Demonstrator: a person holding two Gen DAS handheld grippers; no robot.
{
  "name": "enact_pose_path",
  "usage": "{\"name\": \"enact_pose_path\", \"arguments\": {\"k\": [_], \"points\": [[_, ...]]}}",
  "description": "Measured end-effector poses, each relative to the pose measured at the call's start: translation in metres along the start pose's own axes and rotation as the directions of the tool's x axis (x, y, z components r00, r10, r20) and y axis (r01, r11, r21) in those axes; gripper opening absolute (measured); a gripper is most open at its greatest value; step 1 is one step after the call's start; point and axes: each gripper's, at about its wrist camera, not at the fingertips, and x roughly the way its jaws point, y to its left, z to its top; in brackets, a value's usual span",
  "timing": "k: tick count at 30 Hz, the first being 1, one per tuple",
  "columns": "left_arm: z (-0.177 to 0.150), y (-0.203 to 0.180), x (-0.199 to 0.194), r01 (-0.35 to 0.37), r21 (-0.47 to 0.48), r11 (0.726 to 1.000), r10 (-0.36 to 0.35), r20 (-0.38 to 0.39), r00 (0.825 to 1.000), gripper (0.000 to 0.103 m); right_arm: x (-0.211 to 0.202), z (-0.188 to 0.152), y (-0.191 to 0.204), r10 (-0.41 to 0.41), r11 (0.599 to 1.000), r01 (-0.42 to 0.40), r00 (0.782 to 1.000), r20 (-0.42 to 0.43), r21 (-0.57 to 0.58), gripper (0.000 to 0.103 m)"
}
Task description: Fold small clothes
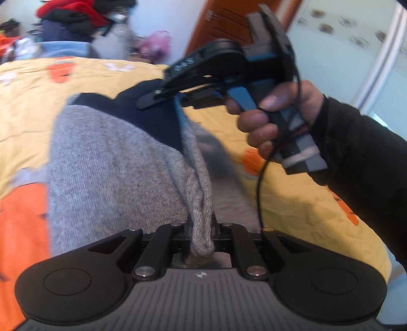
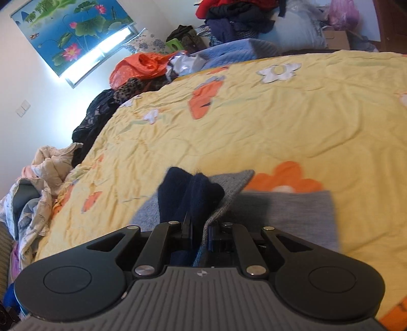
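A grey knit garment (image 1: 106,163) with a dark navy band (image 1: 152,112) lies on the yellow bedspread (image 1: 30,107). My left gripper (image 1: 201,236) is shut on a bunched grey edge of it, lifted off the bed. In the same view my right gripper (image 1: 175,101), held by a hand in a dark sleeve, pinches the raised edge near the navy band. In the right wrist view my right gripper (image 2: 198,229) is shut on the garment (image 2: 287,211), with navy fabric (image 2: 193,193) and a grey hem between its jaws.
Piles of clothes (image 2: 38,193) lie along the bed's left side, with an orange bag (image 2: 140,66) and more clothes (image 2: 236,20) at the far end. A brown door (image 1: 223,23) stands behind the bed. Bare yellow bedspread (image 2: 292,122) stretches beyond the garment.
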Motion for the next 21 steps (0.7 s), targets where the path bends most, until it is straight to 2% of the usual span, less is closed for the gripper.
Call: {"name": "enact_pose_path", "arguments": {"k": [2, 7, 13, 15, 17, 18, 19, 20, 21], "points": [[0.004, -0.014, 0.014, 0.020, 0.023, 1.000, -0.019, -0.020, 1.000, 0.008, -0.009, -0.002, -0.015, -0.024, 1.000, 0.024, 1.000, 0.004, -0.001, 0.018], [0.009, -0.027, 0.050, 0.010, 0.046, 0.999, -0.007, -0.082, 0.997, 0.008, -0.017, -0.012, -0.049, -0.062, 0.998, 0.062, 0.998, 0.001, 0.019, 0.018], [0.011, -0.028, 0.063, -0.001, 0.065, 0.998, 0.007, -0.083, 0.997, 0.009, -0.011, -0.029, -0.072, -0.051, 0.996, 0.050, 0.999, 0.002, 0.069, 0.018], [0.000, -0.032, 0.058, 0.012, 0.072, 0.997, -0.007, -0.077, 0.997, 0.012, -0.008, -0.034, -0.077, -0.049, 0.994, 0.047, 0.999, 0.012, 0.103, 0.019], [-0.005, -0.026, 0.040, 0.067, 0.047, 0.997, -0.063, -0.087, 0.994, 0.025, -0.012, -0.039, -0.081, -0.031, 0.987, 0.024, 0.999, 0.044, 0.158, 0.030], [-0.003, -0.018, 0.030, 0.101, 0.022, 0.995, -0.099, -0.085, 0.992, 0.030, -0.019, -0.042, -0.083, -0.025, 0.981, 0.012, 0.997, 0.067, 0.192, 0.041], [0.001, -0.005, 0.016, 0.120, -0.005, 0.993, -0.120, -0.058, 0.991, 0.043, -0.031, -0.044, -0.084, -0.024, 0.975, 0.000, 0.994, 0.106, 0.221, 0.057], [0.004, 0.009, 0.001, 0.116, -0.035, 0.993, -0.116, -0.006, 0.993, 0.054, -0.044, -0.049, -0.085, -0.030, 0.971, -0.008, 0.987, 0.155, 0.238, 0.066], [0.008, 0.026, -0.016, 0.086, -0.074, 0.993, -0.081, 0.072, 0.994, 0.080, -0.059, -0.055, -0.087, -0.043, 0.967, -0.013, 0.976, 0.215, 0.254, 0.083]]}}
